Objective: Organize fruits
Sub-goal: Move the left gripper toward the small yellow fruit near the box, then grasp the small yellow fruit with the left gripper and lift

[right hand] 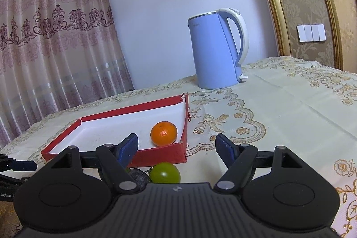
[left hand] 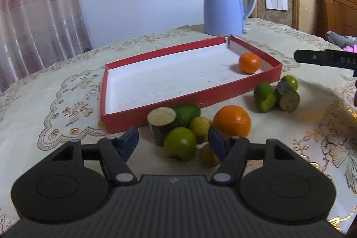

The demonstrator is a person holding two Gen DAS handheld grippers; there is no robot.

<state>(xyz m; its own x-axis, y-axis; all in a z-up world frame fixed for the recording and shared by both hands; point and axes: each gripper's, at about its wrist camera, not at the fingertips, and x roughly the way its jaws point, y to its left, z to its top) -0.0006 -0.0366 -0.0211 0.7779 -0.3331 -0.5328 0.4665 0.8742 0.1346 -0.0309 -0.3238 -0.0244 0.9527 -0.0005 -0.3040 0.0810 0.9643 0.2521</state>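
A shallow red tray (left hand: 156, 114) with a white floor lies on the table, and a small orange (left hand: 249, 63) sits in its far right corner. My left gripper (left hand: 174, 141) is open just above a cluster in front of the tray: a green fruit (left hand: 180, 146), two yellowish fruits (left hand: 199, 127), a large orange (left hand: 231, 121), a green avocado-like fruit (left hand: 187, 114) and a brown sugarcane piece (left hand: 160, 124). Further right lie two green fruits (left hand: 265, 96) and another cane piece (left hand: 287, 97). My right gripper (right hand: 177, 148) is open above the tray corner (right hand: 160, 154), near the small orange (right hand: 164, 133) and a green fruit (right hand: 165, 173).
A light blue electric kettle (left hand: 223, 3) stands behind the tray, also in the right wrist view (right hand: 215, 50). An embroidered cream tablecloth (left hand: 55, 104) covers the table. Curtains hang at the left. A wooden headboard (left hand: 334, 8) stands at far right.
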